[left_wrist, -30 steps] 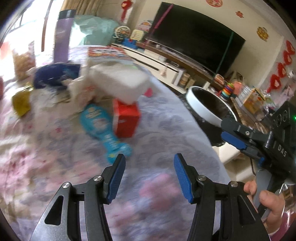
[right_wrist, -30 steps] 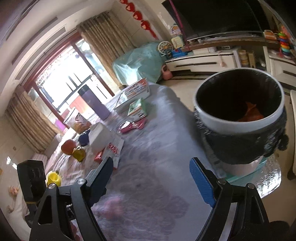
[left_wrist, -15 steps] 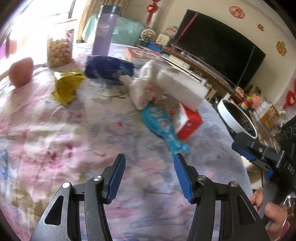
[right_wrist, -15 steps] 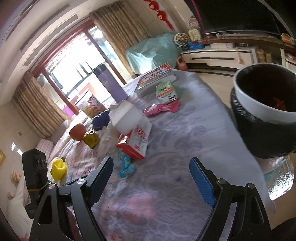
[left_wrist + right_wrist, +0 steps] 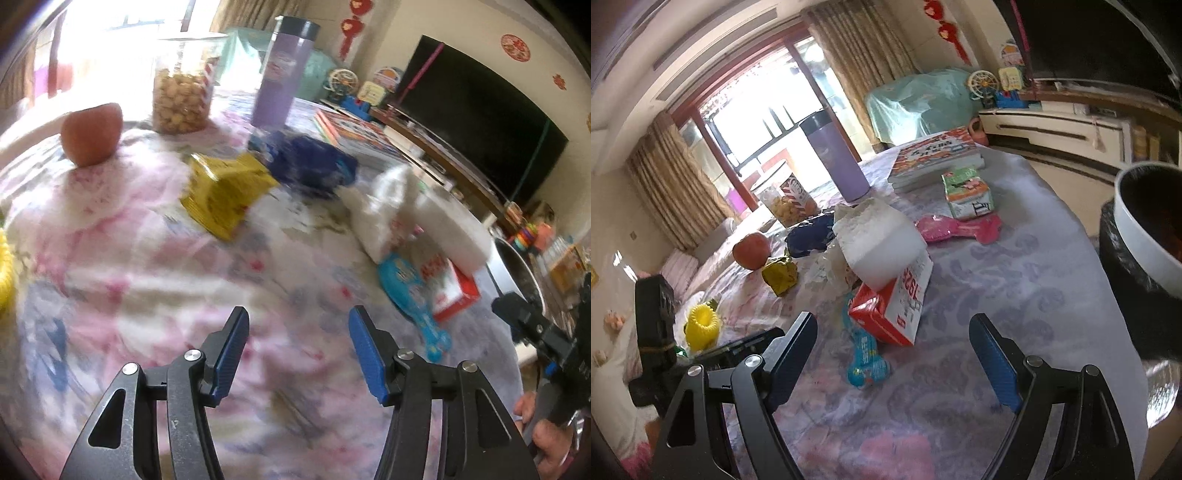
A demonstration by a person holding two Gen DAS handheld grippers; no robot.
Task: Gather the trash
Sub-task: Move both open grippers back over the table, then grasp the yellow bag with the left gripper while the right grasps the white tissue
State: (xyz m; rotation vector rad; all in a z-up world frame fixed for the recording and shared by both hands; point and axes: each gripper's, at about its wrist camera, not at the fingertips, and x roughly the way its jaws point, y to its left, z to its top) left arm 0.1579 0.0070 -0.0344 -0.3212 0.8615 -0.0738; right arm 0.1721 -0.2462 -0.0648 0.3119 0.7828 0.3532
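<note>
Right wrist view: both grippers hover empty over the littered table.
The right gripper (image 5: 899, 354) and left gripper (image 5: 297, 350) gape; the red-and-white carton (image 5: 895, 302) lies mid-table, the bin (image 5: 1145, 236) beyond the right edge.

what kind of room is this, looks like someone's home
Most likely a home living room: a large dark television over a low cabinet, curtains beside a big bright window, and a table with a flowered cloth strewn with snacks, wrappers and books.
</note>
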